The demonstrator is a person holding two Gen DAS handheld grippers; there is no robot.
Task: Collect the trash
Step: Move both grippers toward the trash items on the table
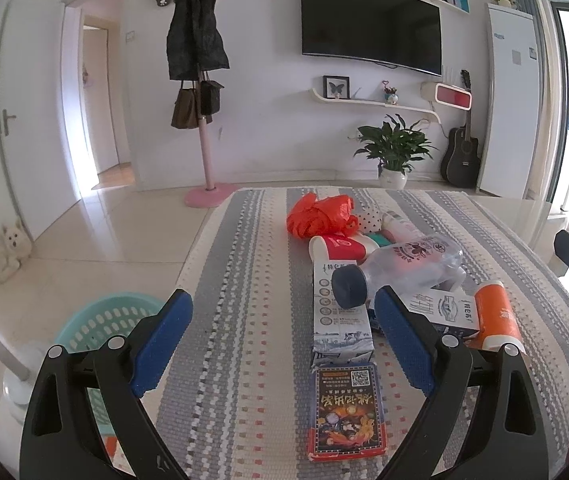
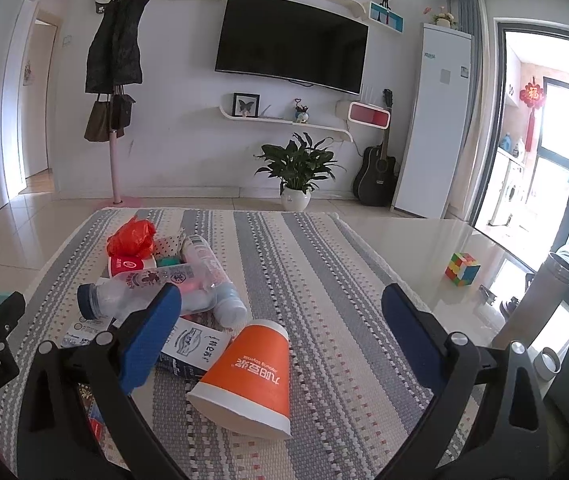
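Note:
Trash lies heaped on a striped mat [image 1: 244, 280]: a red plastic bag [image 1: 318, 214], a red paper cup [image 1: 338, 249], a clear bottle with a dark cap [image 1: 400, 272], milk cartons [image 1: 340, 320], a dark card box [image 1: 346, 412] and an orange paper cup [image 2: 250, 376]. My left gripper [image 1: 284, 340] is open above the mat, with the card box and a carton lying between its fingers. My right gripper [image 2: 282, 336] is open too, and the orange cup lies on its side between the fingers. Neither gripper touches anything.
A teal plastic basket [image 1: 104, 320] stands on the floor left of the table. A colour cube [image 2: 462, 269] and a metal flask [image 2: 540, 304] are on the bare tabletop at the right. A white dog [image 1: 8, 254] lies by the door; a potted plant [image 2: 296, 176] stands beyond the table.

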